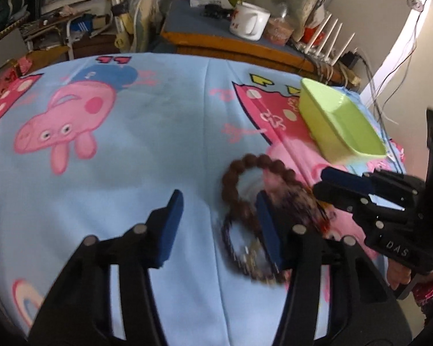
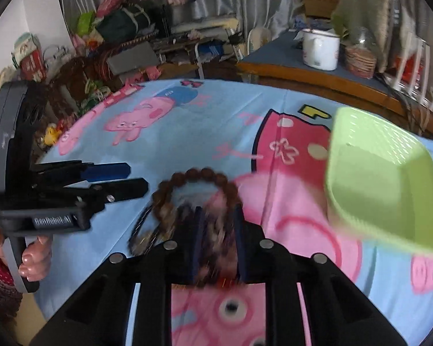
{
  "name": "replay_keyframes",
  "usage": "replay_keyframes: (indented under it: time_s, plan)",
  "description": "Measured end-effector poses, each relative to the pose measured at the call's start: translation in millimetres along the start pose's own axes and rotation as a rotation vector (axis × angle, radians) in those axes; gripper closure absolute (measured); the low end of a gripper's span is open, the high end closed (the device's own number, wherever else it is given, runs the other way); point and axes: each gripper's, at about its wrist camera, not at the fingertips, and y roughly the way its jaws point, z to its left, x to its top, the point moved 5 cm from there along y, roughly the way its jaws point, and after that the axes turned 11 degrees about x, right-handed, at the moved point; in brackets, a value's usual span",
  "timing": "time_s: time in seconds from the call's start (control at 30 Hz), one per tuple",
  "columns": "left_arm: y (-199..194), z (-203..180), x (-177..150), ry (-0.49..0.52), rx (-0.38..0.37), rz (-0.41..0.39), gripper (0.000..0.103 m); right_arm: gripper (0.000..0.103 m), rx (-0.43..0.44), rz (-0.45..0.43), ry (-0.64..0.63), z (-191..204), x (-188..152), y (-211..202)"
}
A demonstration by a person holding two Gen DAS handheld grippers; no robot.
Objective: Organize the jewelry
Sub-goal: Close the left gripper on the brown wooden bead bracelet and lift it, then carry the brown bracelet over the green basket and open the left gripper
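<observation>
With my left tongs [image 1: 216,225] spread and my right tongs [image 2: 216,227] apparently empty over the heap of brown wooden-bead bracelets [image 1: 257,173], I should pinch one strand cleanly, then carry it beyond the heap to the lime-green plastic basket [image 2: 389,190].

Right claw [image 2: 216,230] over blurred bead bracelets [image 2: 196,193]; green basket [image 2: 389,155] right; left claw [image 2: 135,178] left.

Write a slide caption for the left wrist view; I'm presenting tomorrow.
Left gripper open above brown beaded bracelets on a cartoon-print blue cloth, green plastic basket nearby.
</observation>
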Motion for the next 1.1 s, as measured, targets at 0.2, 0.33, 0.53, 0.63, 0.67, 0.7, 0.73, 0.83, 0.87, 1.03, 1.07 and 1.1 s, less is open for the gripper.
replay_keyframes:
  time_s: [0.2,0.33,0.53,0.63,0.67,0.7,0.73,0.83,0.87,1.03,1.07,1.1]
  plan:
    - [34,-10,8,0.02,-0.05,0.064,0.064,0.103,0.011,0.148,0.03,-28,11,48]
    - [27,-11,8,0.023,-0.045,0.042,0.089,0.103,0.046,0.081,0.027,-22,14,32]
    - [-91,-21,2,0.051,-0.097,-0.256,0.089,0.103,0.112,-0.175,-0.113,36,9,-70]
    - [-140,-30,-2,0.077,-0.1,-0.366,0.089,0.103,0.104,-0.275,-0.169,58,10,-112]
    - [-154,-32,-2,0.079,-0.107,-0.391,0.089,0.103,0.111,-0.306,-0.173,62,11,-125]
    - [-162,-33,-1,0.08,-0.114,-0.402,0.089,0.103,0.117,-0.334,-0.174,66,13,-137]
    - [-171,-34,0,0.079,-0.121,-0.413,0.089,0.103,0.118,-0.348,-0.178,68,15,-143]
    - [-182,-35,2,0.075,-0.102,-0.442,0.089,0.103,0.083,-0.369,-0.204,74,21,-149]
    - [-181,-38,5,0.073,-0.099,-0.439,0.089,0.103,0.084,-0.363,-0.198,74,23,-148]
    - [-202,-47,2,0.072,-0.139,-0.482,0.088,0.103,0.094,-0.458,-0.193,79,21,-170]
    - [-209,-48,0,0.08,-0.14,-0.517,0.088,0.103,0.055,-0.485,-0.236,83,18,-173]
    - [-209,-50,-1,0.094,-0.123,-0.542,0.088,0.103,0.011,-0.49,-0.267,86,14,-171]
